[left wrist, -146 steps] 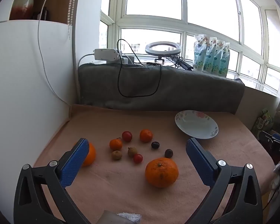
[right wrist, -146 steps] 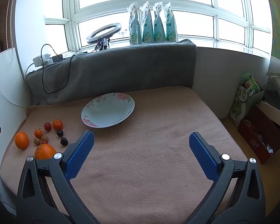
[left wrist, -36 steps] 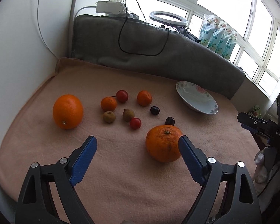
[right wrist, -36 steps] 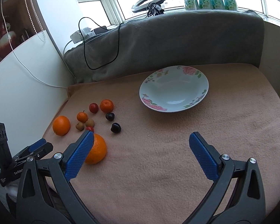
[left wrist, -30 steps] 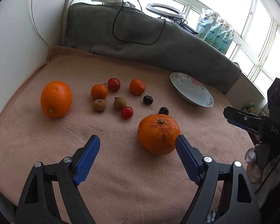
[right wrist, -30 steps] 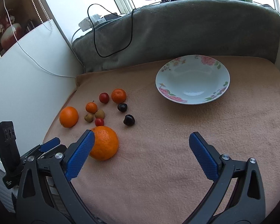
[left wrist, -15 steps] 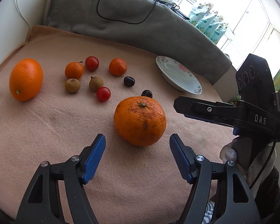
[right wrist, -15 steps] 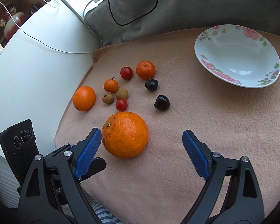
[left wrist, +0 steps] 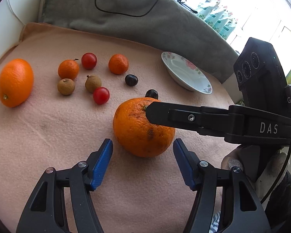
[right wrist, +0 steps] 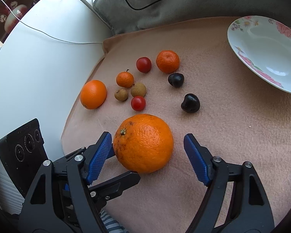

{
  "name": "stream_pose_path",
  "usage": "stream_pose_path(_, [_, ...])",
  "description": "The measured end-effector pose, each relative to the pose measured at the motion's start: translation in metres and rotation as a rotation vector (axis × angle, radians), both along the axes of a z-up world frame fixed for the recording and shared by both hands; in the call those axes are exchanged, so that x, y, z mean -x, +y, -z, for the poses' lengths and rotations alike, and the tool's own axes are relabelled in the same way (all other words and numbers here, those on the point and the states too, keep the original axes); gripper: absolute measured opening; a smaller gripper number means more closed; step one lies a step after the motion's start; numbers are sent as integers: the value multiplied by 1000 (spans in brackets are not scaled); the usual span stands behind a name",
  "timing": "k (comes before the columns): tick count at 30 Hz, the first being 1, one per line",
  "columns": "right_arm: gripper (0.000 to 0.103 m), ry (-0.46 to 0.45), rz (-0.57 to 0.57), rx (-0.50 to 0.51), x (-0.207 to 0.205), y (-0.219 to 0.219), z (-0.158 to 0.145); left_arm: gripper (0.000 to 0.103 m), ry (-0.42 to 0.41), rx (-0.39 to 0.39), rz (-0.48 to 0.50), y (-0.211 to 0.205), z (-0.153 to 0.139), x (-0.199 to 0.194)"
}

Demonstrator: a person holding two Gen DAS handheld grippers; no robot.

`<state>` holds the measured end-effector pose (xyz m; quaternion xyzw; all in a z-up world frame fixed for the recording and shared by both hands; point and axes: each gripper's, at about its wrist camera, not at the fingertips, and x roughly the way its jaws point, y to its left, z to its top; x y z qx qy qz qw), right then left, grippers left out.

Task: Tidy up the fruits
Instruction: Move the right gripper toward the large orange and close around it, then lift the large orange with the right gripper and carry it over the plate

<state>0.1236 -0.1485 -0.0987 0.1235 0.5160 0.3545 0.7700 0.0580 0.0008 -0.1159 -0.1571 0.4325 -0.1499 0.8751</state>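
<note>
left gripper jaws apart | right gripper jaws apart, flanking large rough-skinned orange | floral white plate far right

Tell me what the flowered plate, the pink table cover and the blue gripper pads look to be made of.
Flowered plate: likely glazed ceramic; glossy white, window glints, printed roses.
Pink table cover: soft fleece-like cloth; matte, nubby pile.
Blue pads on the right gripper: probably rubber or soft plastic; matte with fine ribs.
</note>
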Motion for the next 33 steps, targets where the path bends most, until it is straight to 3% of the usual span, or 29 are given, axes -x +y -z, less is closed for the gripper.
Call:
stream_pose_path(10, [69,57,-19,-43,-7,2,11,60,9,14,9,-1,1,-6])
stream_pose_path(21, [68,46,-20,-63,-5,-1,9,60,1,-22,12,-9,-7,-8])
stream_pose_path(33, [68,0,36,-78,-9,-36,-10,60,-43,-33,53,-35,-23,-20])
